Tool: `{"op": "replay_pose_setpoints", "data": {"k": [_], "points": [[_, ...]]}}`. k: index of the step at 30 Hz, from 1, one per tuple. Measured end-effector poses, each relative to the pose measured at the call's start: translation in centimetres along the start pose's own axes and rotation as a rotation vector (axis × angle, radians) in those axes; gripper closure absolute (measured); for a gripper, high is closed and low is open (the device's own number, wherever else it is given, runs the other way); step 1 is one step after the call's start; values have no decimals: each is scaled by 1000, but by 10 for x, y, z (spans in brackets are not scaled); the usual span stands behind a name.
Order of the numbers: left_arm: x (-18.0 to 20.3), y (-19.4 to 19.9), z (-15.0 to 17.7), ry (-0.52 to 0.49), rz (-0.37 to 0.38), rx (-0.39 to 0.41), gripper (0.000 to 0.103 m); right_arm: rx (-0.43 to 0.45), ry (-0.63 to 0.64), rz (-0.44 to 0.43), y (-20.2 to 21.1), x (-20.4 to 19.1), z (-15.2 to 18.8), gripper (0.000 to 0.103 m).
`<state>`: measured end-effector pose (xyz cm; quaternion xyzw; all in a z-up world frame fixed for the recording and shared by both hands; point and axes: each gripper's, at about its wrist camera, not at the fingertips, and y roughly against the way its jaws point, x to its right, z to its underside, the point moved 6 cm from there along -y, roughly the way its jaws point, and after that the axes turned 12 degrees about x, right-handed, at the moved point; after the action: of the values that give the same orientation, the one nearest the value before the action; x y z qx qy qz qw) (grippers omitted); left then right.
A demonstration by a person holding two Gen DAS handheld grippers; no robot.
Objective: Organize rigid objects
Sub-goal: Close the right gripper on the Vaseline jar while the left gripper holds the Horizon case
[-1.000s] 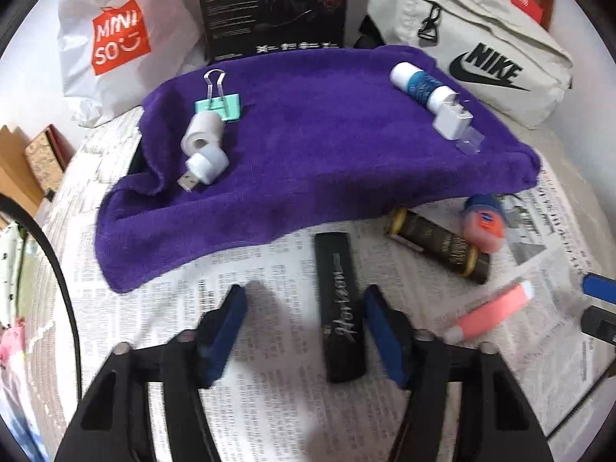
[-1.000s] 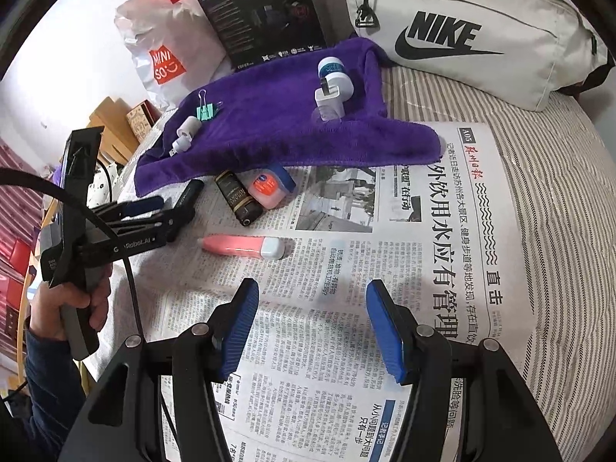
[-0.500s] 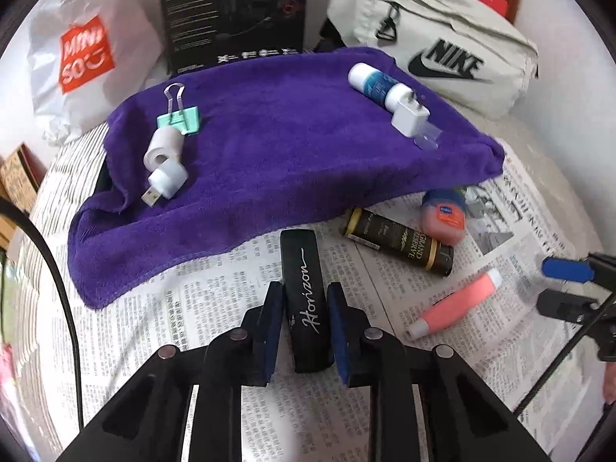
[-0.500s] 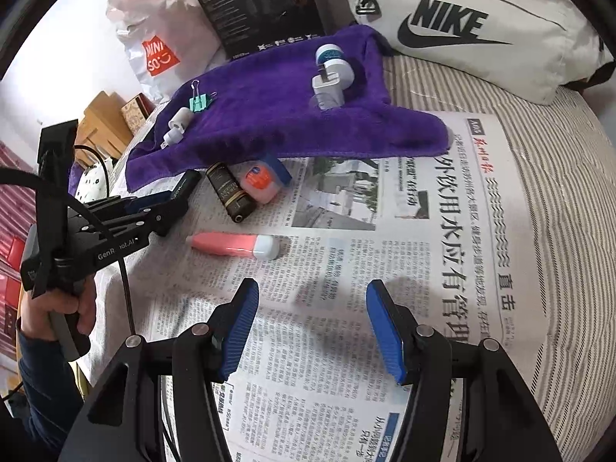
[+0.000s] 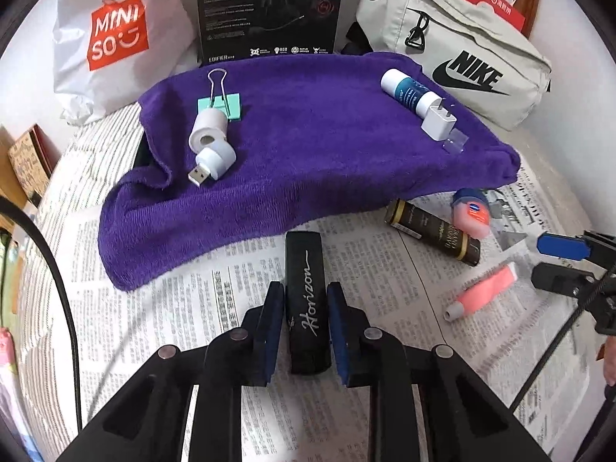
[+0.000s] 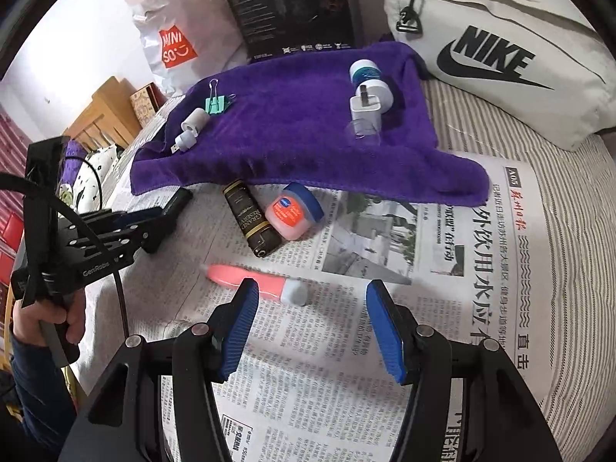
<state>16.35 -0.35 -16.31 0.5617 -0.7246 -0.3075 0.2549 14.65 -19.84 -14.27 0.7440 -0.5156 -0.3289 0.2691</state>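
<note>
A black bar marked "Horizon" (image 5: 304,265) lies on the newspaper just in front of the purple towel (image 5: 308,161). My left gripper (image 5: 304,292) is shut on it, both blue pads against its sides. In the right wrist view my right gripper (image 6: 312,292) stands open over the newspaper, nothing between its fingers. A pink tube (image 6: 246,278) lies just ahead of its left finger. Beyond the tube are a dark brown tube (image 6: 250,223) and a small orange-lidded jar (image 6: 292,211). The left gripper (image 6: 165,211) shows at the left, held by a hand.
On the towel lie a green binder clip (image 5: 221,104), a white roll (image 5: 208,131), a USB light (image 5: 213,159), a blue-white tube (image 5: 404,90) and a white plug (image 5: 439,123). A Nike bag (image 5: 462,61), black box (image 5: 269,7) and Miniso bag (image 5: 115,34) stand behind.
My left gripper's jaws closed from wide apart onto the black bar. My right gripper shifted left towards the pink tube, staying open.
</note>
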Motion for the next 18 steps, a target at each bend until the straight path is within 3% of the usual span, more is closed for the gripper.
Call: {"op": "replay_pose_setpoints", "data": {"k": [6,9,18], "points": [[4,-4,-4,-12,-46,16,78,-17,-14,11,-5,5,4,45],[3,-2,-2,-15,-30,21,82,-16,-21,13,-5,6,4,45],[-8,6,5,10,-16,13,82,-15,46,6,-29,2,-15,45]]}}
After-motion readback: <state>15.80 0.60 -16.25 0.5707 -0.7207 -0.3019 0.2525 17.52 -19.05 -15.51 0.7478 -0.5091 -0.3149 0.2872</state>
